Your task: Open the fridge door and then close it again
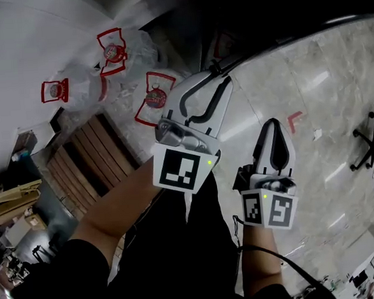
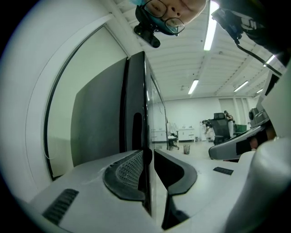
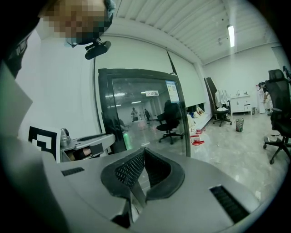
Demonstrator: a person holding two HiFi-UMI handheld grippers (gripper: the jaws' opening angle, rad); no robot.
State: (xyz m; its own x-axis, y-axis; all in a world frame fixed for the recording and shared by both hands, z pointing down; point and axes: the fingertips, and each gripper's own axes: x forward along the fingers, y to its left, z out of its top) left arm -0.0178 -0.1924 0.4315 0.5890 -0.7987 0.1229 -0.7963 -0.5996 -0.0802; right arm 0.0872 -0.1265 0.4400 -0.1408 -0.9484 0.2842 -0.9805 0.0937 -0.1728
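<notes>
The fridge (image 3: pixel 141 104) is a tall black cabinet with a glass door; its dark foot (image 1: pixel 262 32) runs along the top of the head view. The left gripper view shows it edge-on, with the grey side (image 2: pixel 97 123) and the black door edge (image 2: pixel 136 91) with a recessed slot. My left gripper (image 2: pixel 150 154) (image 1: pixel 226 83) is at that edge, its jaws pinched almost together on the door's front lip. It also shows at the fridge's left side (image 3: pixel 88 144). The door looks flat against the cabinet. My right gripper (image 3: pixel 143 152) (image 1: pixel 273 123) is shut and empty, back from the glass.
Clear plastic bags with red print (image 1: pixel 124 73) and a wooden pallet (image 1: pixel 92 159) lie to the left on the floor. Office chairs (image 1: pixel 372 145) (image 3: pixel 277 113) stand to the right, with a small bin (image 3: pixel 239 124) further off. A red mark (image 1: pixel 293 120) is on the marble floor.
</notes>
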